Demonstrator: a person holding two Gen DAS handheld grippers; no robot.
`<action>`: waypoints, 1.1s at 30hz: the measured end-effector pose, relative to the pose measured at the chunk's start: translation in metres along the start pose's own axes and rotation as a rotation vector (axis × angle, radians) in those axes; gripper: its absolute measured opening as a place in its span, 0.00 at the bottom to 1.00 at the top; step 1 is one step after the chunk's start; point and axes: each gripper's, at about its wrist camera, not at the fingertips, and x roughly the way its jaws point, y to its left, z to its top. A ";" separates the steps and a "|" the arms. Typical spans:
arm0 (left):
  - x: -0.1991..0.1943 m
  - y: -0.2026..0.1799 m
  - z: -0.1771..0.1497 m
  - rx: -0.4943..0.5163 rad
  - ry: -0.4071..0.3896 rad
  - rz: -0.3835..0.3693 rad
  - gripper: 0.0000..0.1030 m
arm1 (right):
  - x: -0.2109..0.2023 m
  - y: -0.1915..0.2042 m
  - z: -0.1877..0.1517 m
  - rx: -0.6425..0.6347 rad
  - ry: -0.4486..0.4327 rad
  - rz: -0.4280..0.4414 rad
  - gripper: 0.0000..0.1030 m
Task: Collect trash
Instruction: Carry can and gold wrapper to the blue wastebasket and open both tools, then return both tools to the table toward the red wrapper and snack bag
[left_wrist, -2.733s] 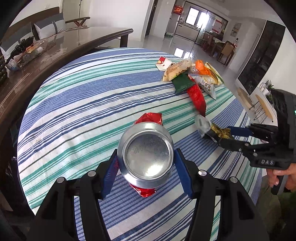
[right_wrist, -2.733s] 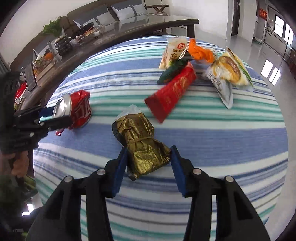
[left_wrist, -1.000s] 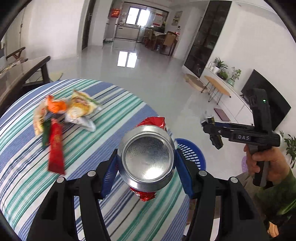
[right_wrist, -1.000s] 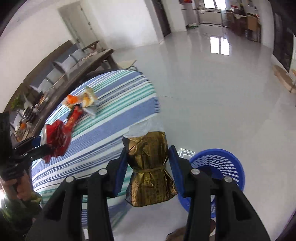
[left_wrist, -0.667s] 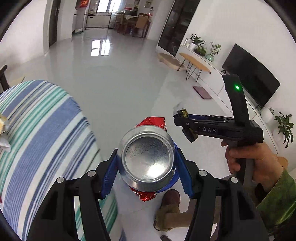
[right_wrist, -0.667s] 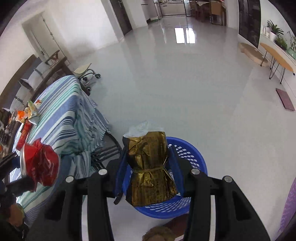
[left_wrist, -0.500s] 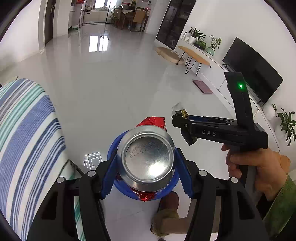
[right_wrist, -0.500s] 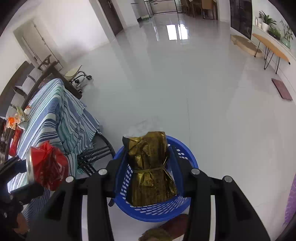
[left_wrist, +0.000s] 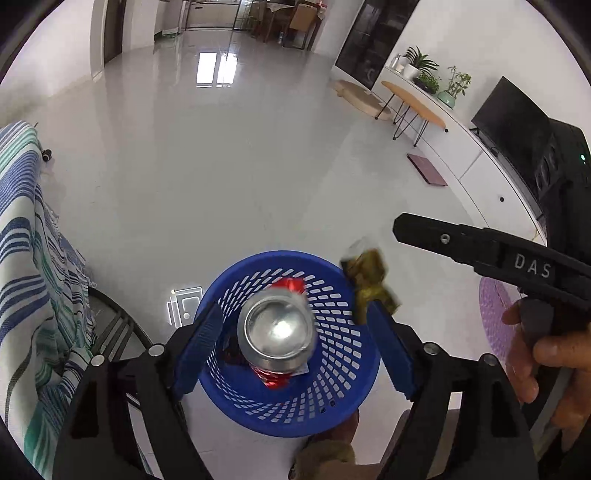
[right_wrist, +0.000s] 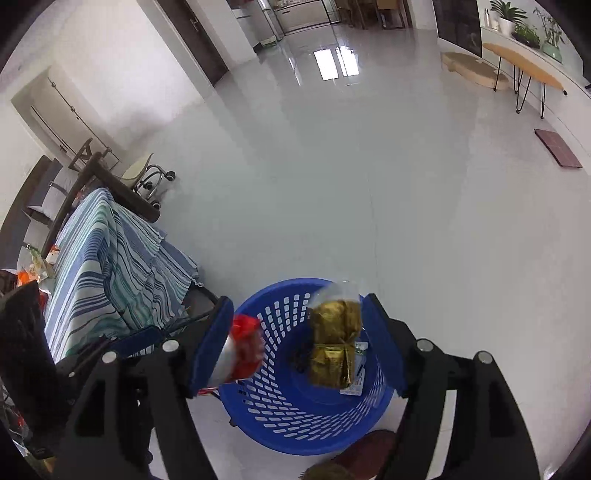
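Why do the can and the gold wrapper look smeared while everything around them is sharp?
Left wrist view: the red can is motion-blurred over the crisp blue basket, and so is the gold wrapper. Right wrist view: both wrapper and can are smeared. Window glare streaks the glossy floor in both, and the fisheye lens bends the room's edges.

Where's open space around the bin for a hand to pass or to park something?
Free: bare floor beyond the blue basket, out to the wooden side table. Crowded: over the basket, both the left gripper and right gripper open, can and gold wrapper loose between; striped tablecloth on one side, shoe at the near rim.
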 end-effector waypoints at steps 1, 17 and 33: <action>-0.005 0.000 0.001 -0.004 -0.005 -0.006 0.80 | -0.003 0.000 0.000 0.000 -0.011 -0.006 0.68; -0.186 0.038 -0.061 -0.021 -0.178 0.139 0.95 | -0.034 0.102 -0.029 -0.295 -0.216 -0.148 0.92; -0.279 0.202 -0.166 -0.237 -0.189 0.418 0.95 | -0.022 0.293 -0.123 -0.568 -0.103 0.081 0.92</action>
